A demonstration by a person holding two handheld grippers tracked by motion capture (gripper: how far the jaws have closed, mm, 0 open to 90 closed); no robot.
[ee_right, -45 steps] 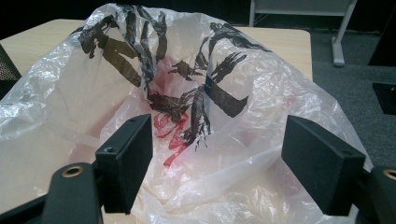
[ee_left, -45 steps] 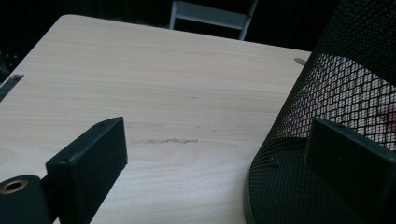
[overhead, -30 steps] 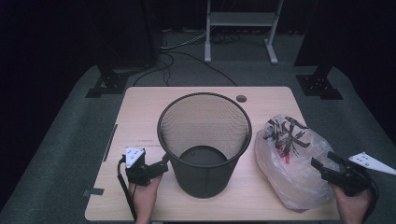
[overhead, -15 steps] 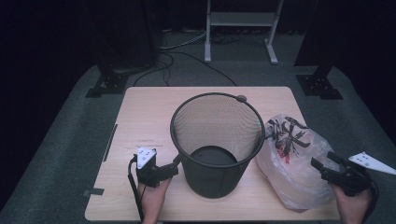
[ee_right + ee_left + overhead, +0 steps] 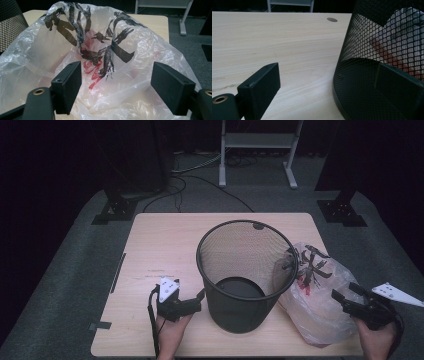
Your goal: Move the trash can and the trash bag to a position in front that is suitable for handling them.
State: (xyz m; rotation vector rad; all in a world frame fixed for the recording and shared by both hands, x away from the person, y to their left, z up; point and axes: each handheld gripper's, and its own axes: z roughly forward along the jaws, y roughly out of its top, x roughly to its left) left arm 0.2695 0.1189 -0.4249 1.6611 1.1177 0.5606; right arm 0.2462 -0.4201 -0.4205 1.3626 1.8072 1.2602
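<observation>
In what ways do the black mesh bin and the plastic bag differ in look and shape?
The bin is black wire mesh with a stiff round form; the bag is clear thin plastic, crumpled and shapeless, with black and red print. The bin stands upright, open at the top, and taller than the bag, which slumps low. Both sit on the wooden table, side by side and touching.

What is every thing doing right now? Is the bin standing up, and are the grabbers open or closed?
Mesh bin: tilted, leaning toward the bag, nothing visible inside.
Plastic bag: crumpled, lying on the table against the bin.
Left gripper: open, one jaw outside the bin's wall, the other seen through the mesh.
Right gripper: open, jaws on either side of the bag's near edge, not yet pinching.
Table: flat, bare wood at left.
</observation>
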